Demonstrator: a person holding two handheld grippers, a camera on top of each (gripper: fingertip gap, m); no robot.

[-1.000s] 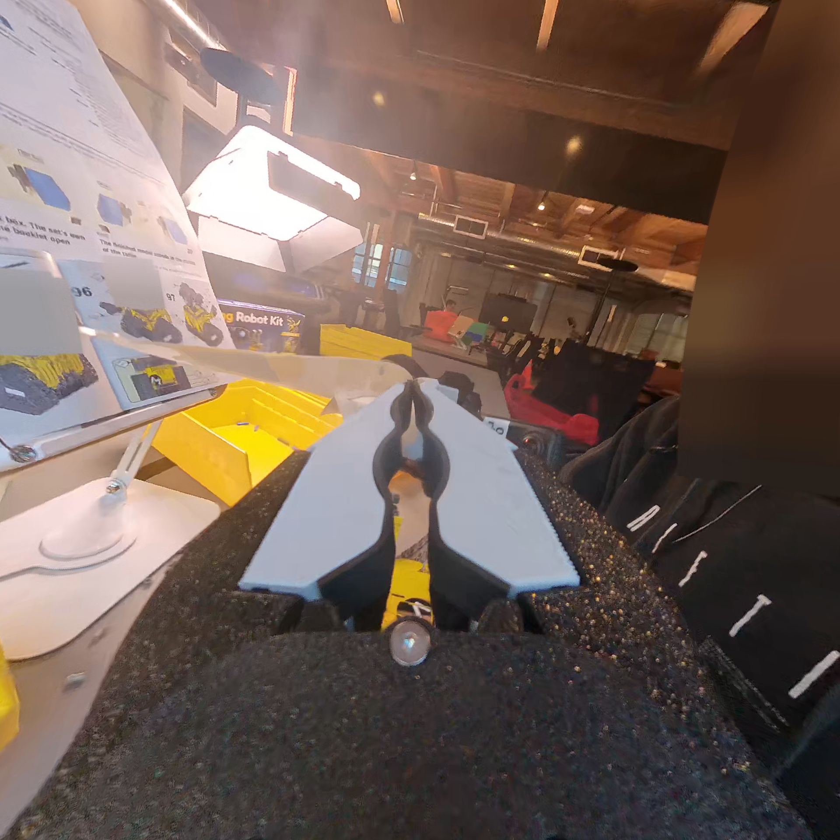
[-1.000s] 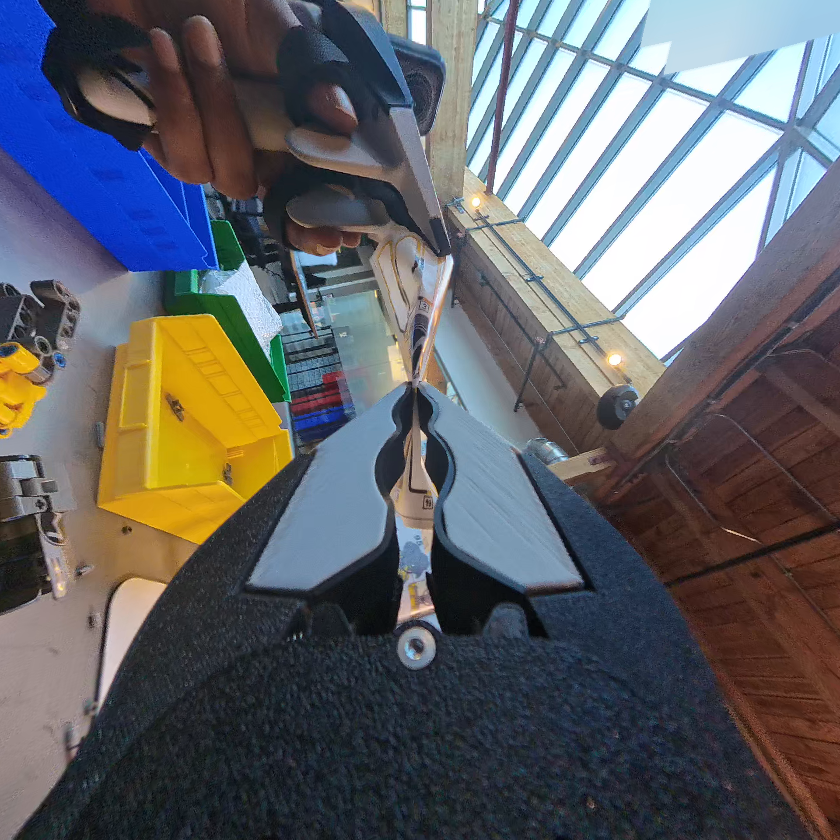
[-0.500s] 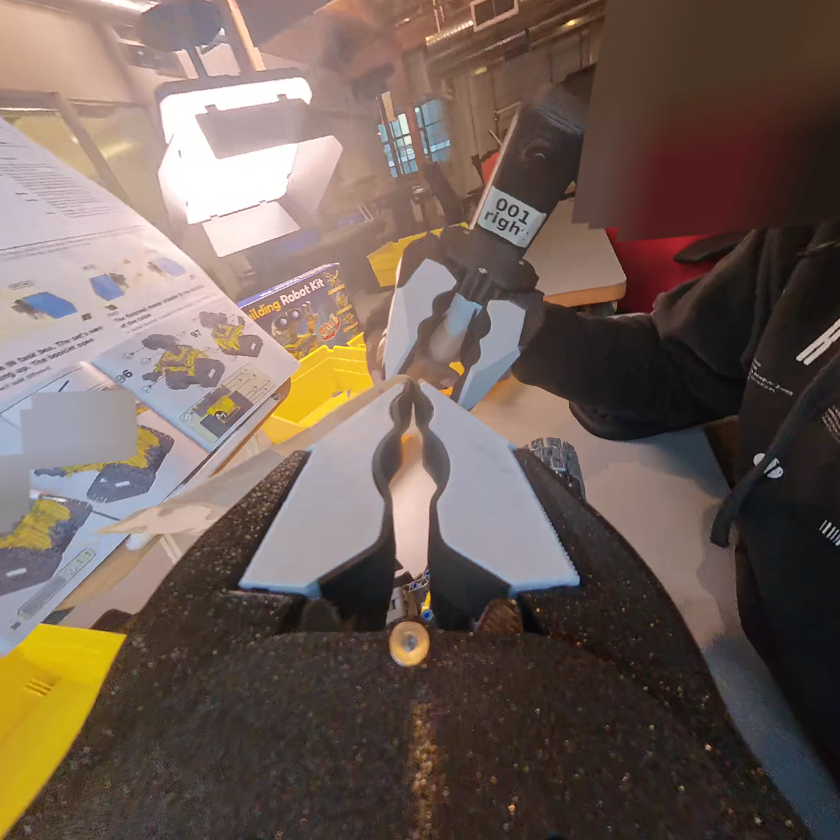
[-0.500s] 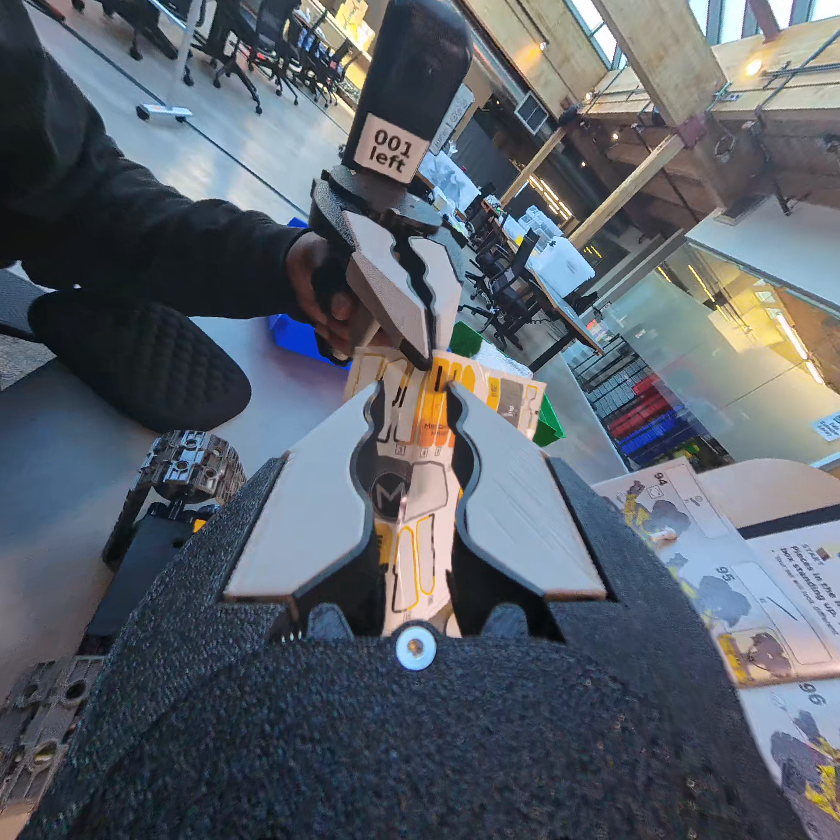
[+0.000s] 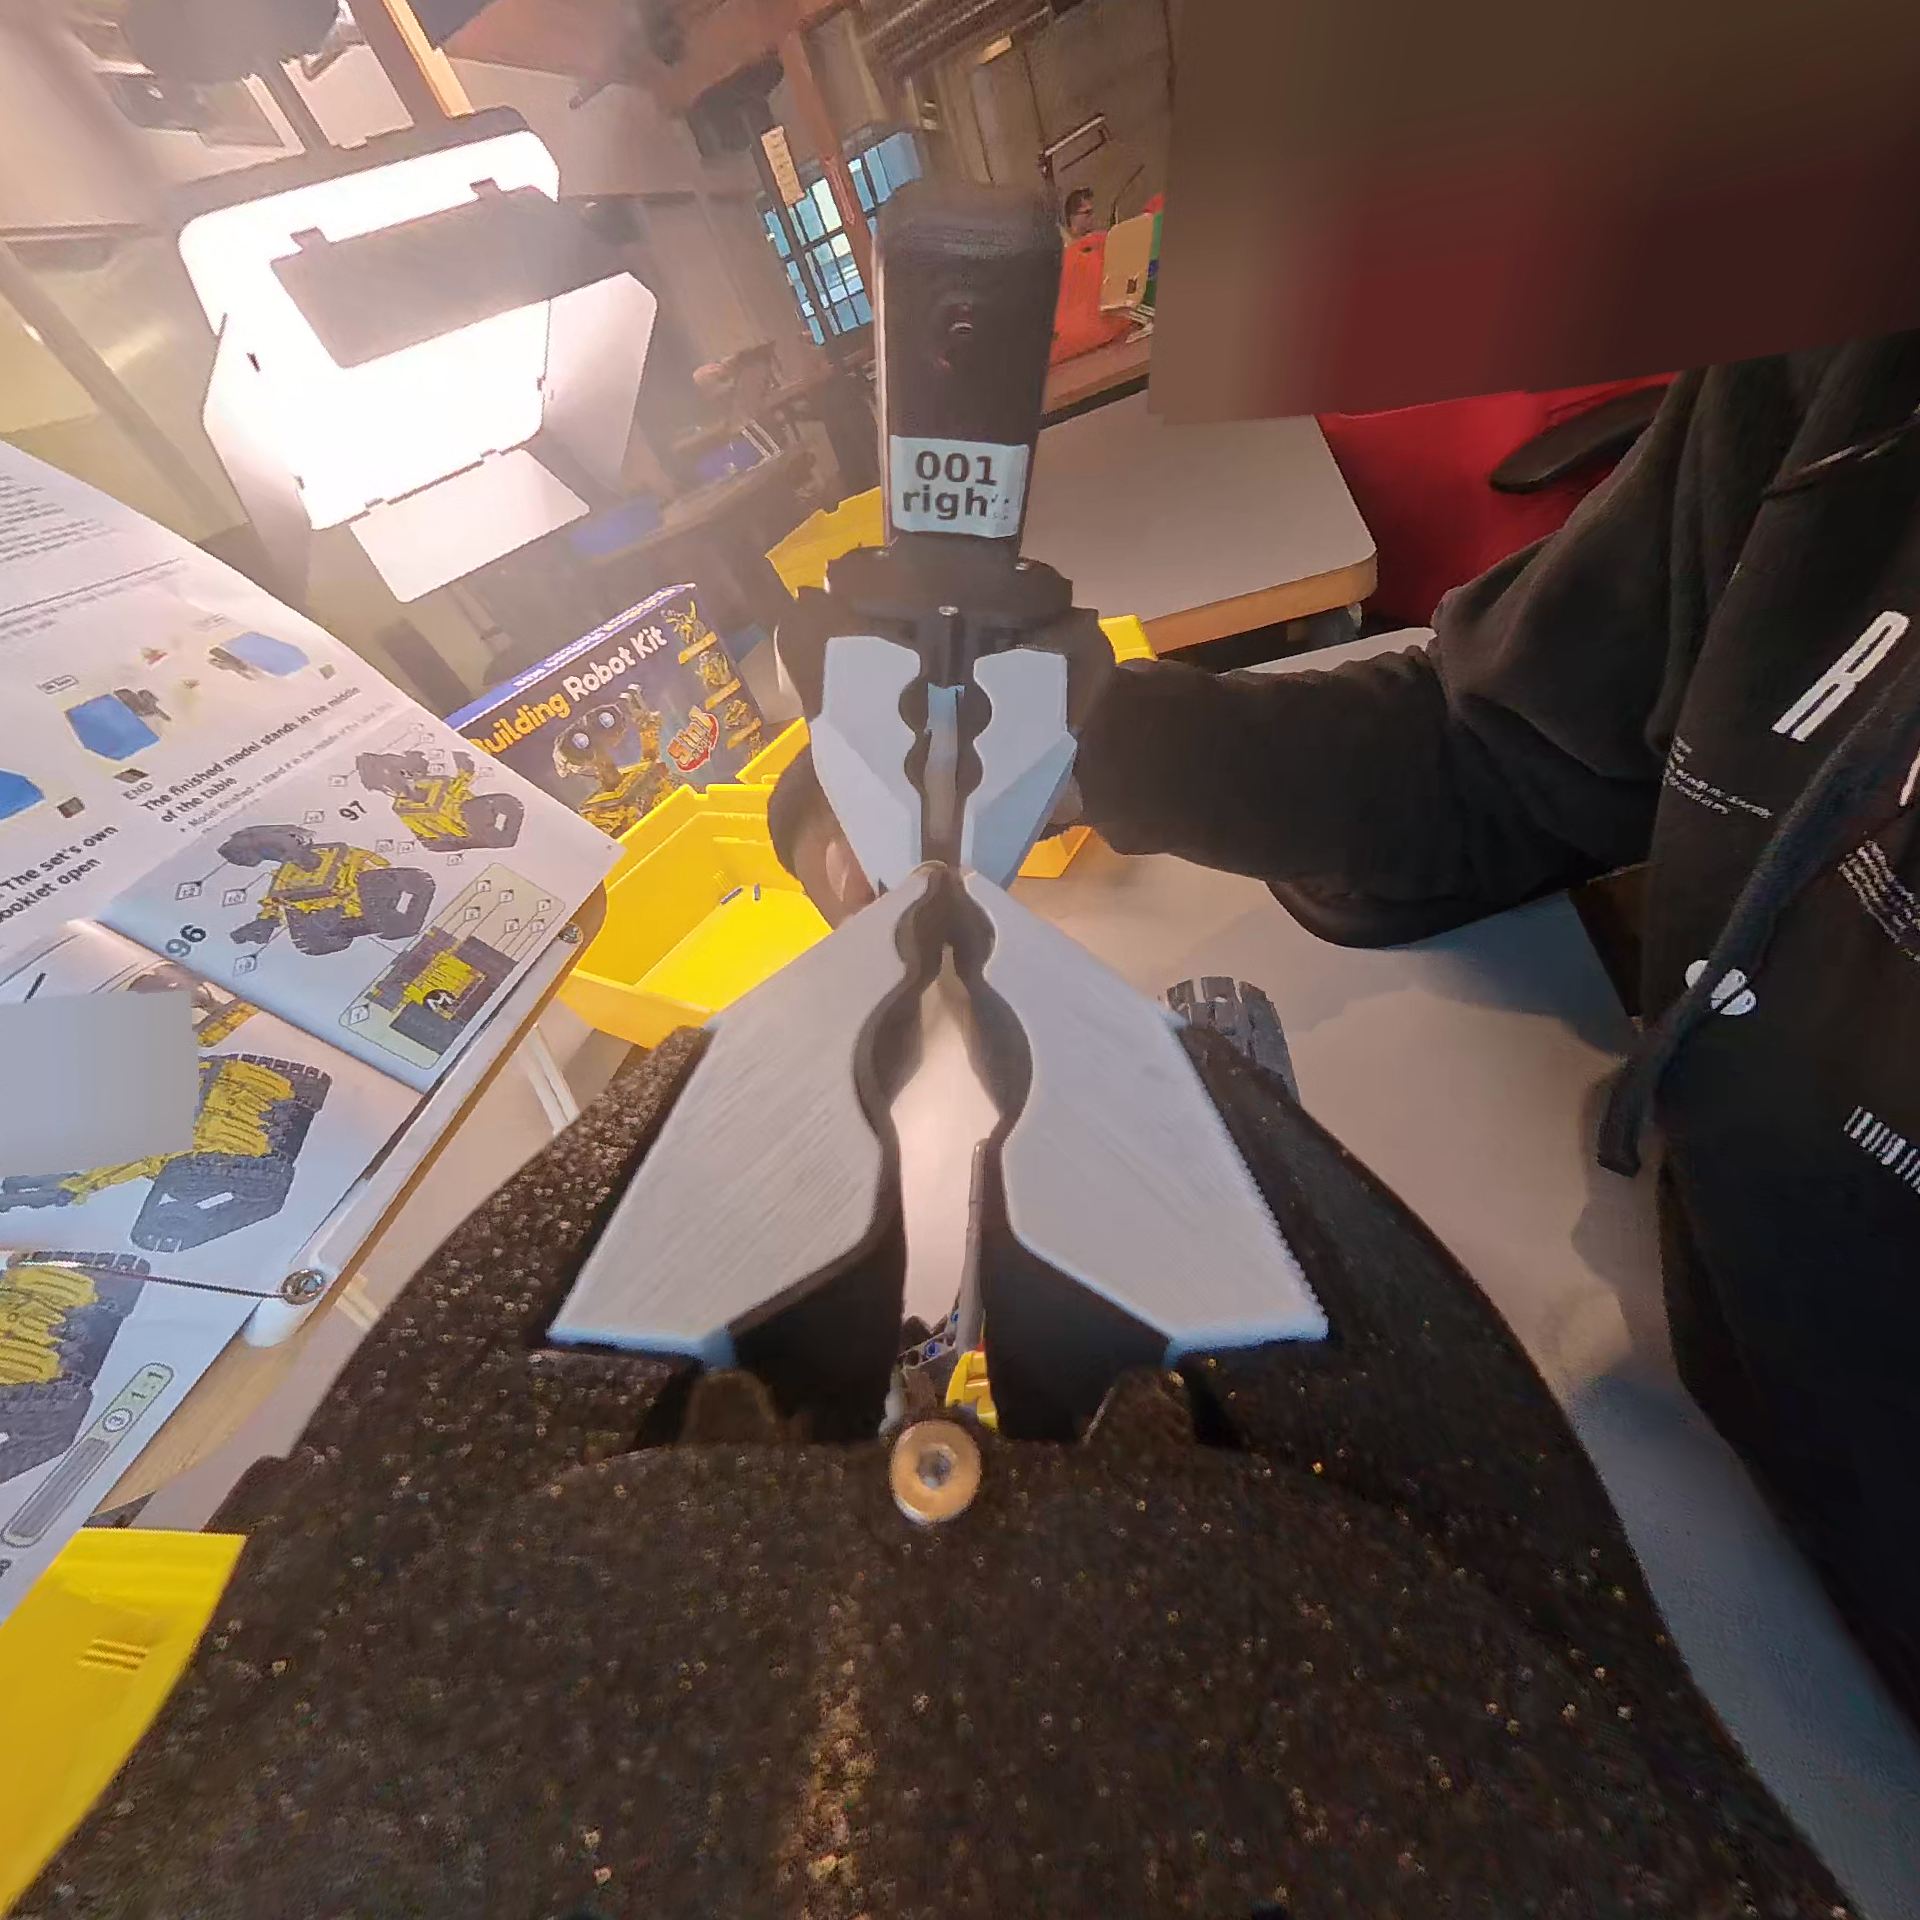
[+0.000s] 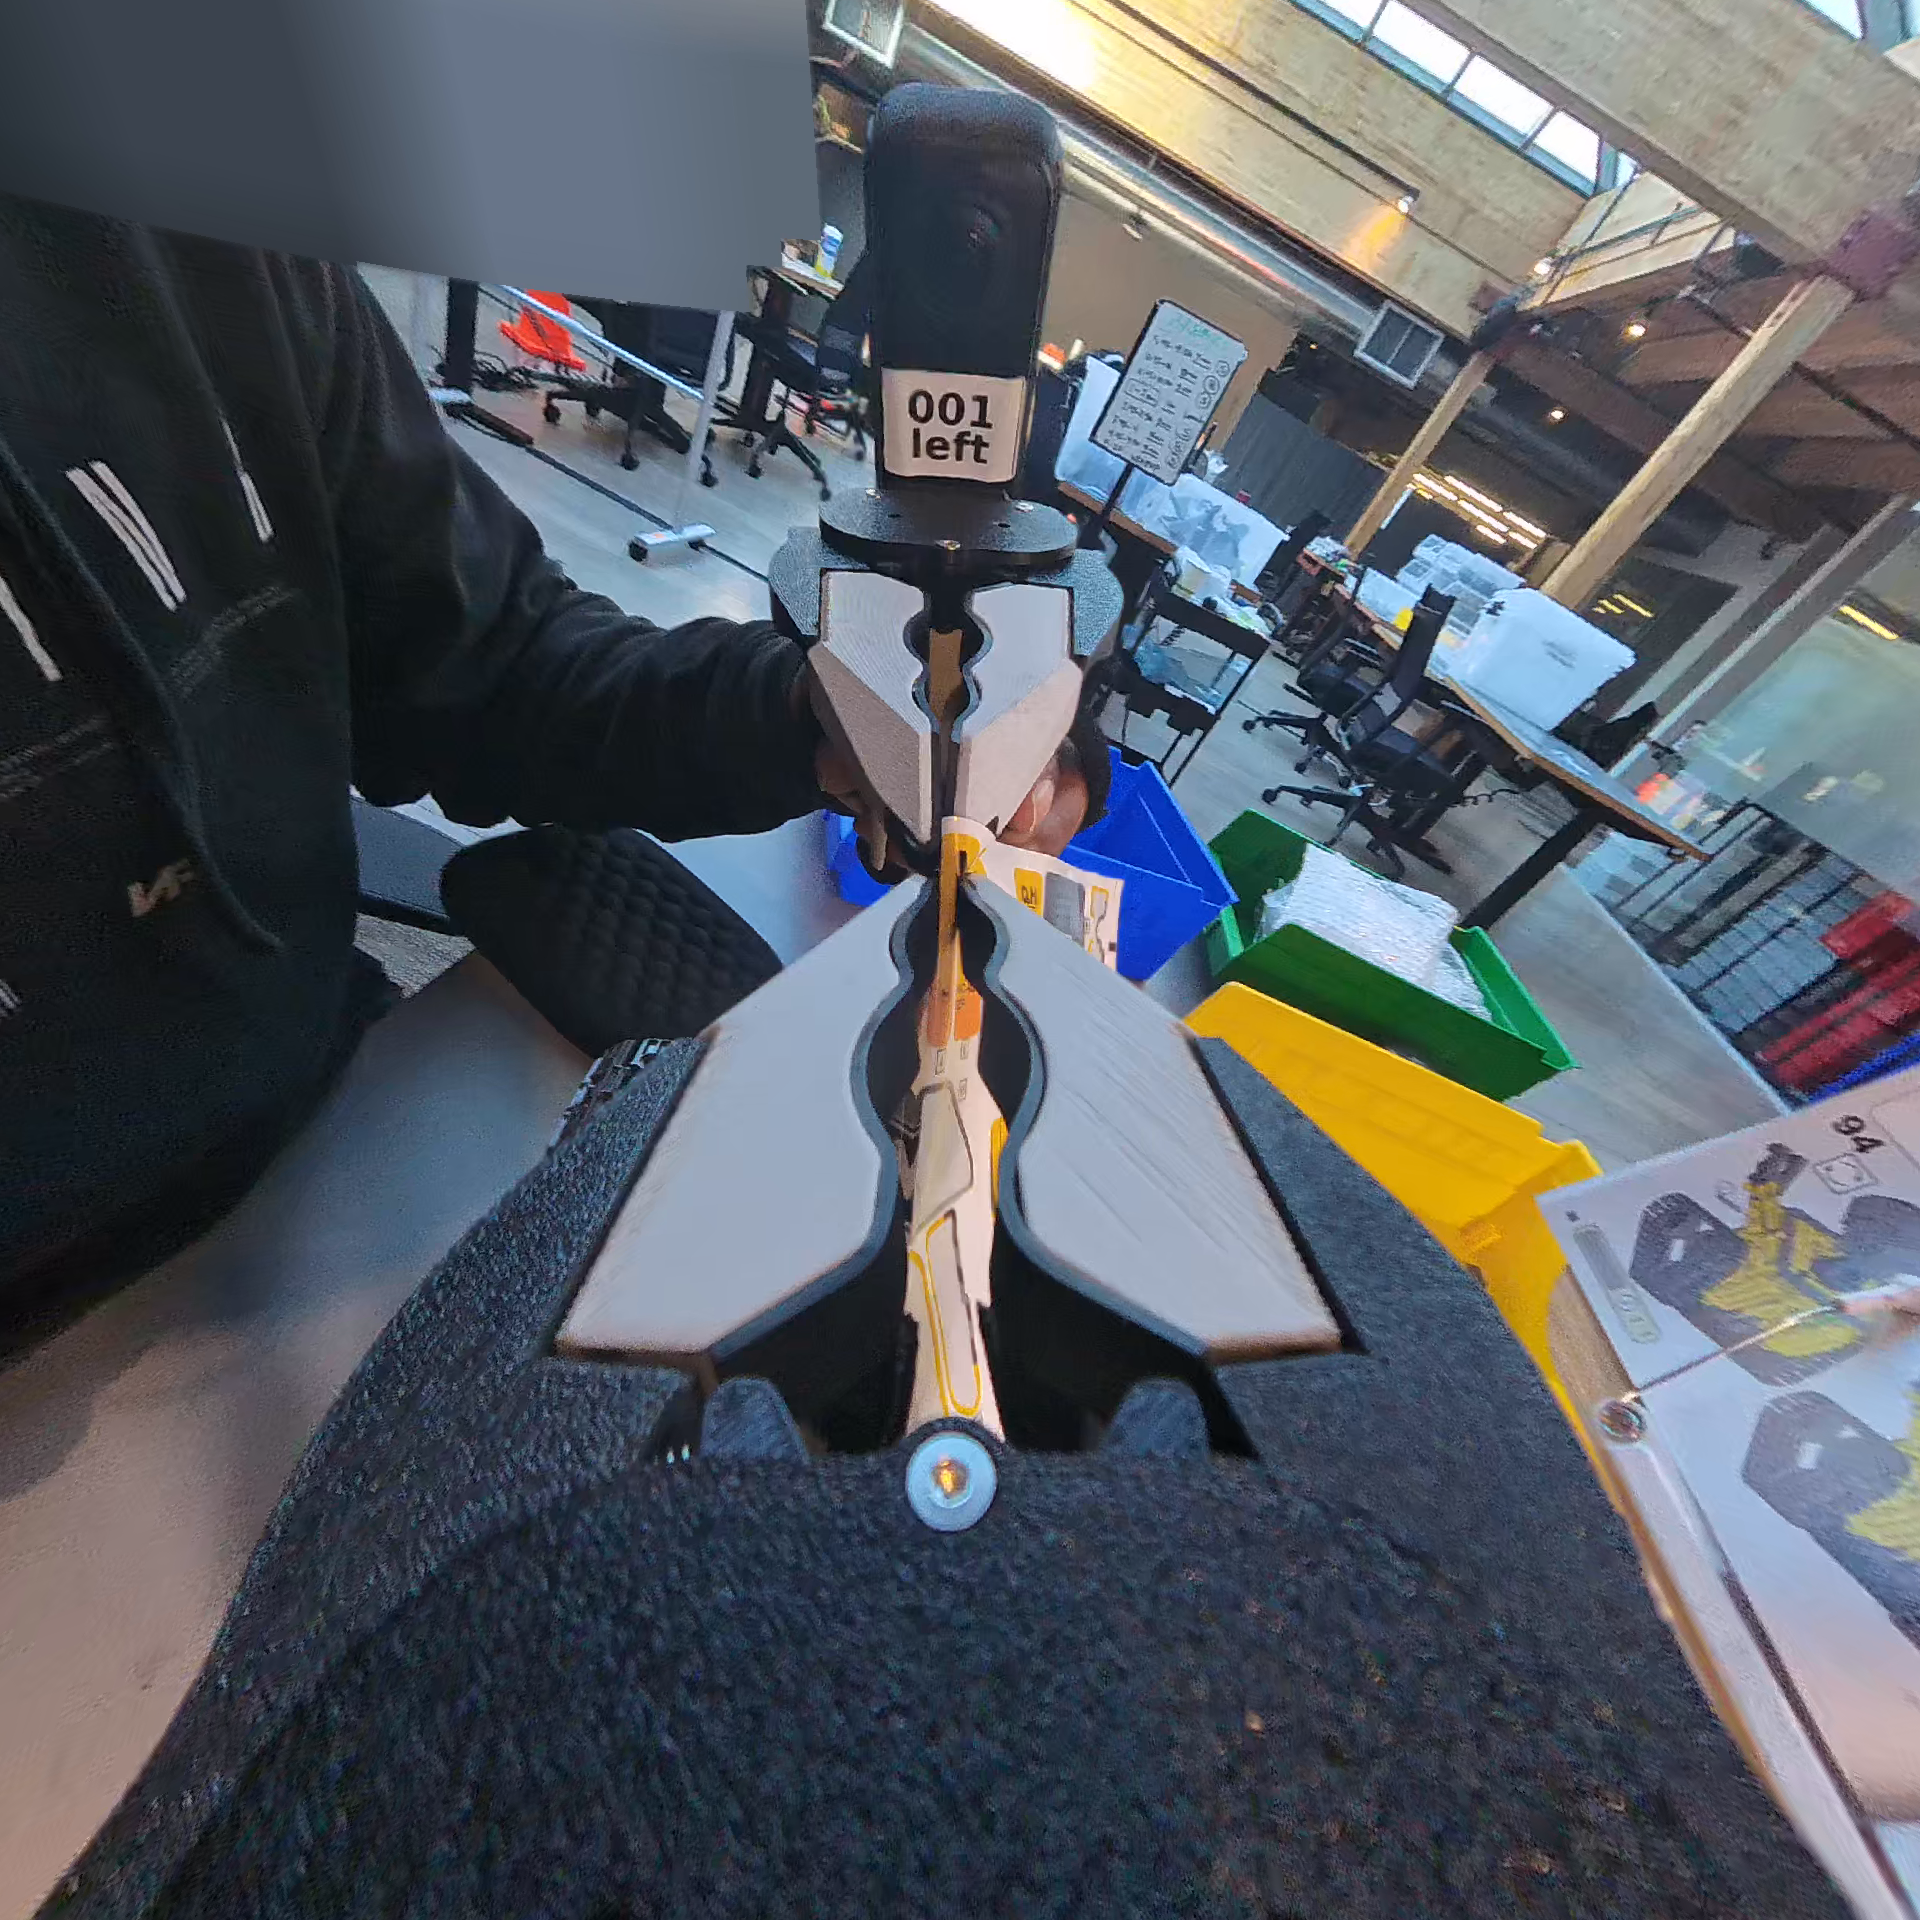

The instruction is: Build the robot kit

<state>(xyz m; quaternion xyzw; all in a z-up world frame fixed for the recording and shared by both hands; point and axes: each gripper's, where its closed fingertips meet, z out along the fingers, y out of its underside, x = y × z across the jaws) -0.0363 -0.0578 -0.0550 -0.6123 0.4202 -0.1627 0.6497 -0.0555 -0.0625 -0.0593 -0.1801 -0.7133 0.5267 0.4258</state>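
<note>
Two grippers meet tip to tip at mid-frame in both views, each pinching the same thin sticker sheet [image 6: 951,1164]. My right gripper [image 6: 948,891] has its fingers pressed nearly together on the sheet, which runs edge-on down the gap between them, white with yellow and orange outlines; a printed corner of it fans out just to the right of the tips. My left gripper [image 5: 940,883] is likewise narrowed to a slit on the sheet's edge, seen there only as a pale sliver. In the right wrist view the left gripper [image 6: 943,821] faces me, held by a hand in a black sleeve [image 6: 582,707], and carries a white label with black writing on its camera post; the right gripper [image 5: 938,852] bears a similar label in the left wrist view. An open instruction booklet [image 5: 260,862] with pictures of a yellow and black tracked model fills the left of the left wrist view on a stand, and a printed kit box [image 5: 623,707] stands behind a yellow bin [image 5: 707,914]. On the grey worktop [image 6: 260,1195], right of centre, sit a blue bin [image 6: 1153,862], a green bin [image 6: 1382,987] and another yellow bin [image 6: 1403,1132].
</note>
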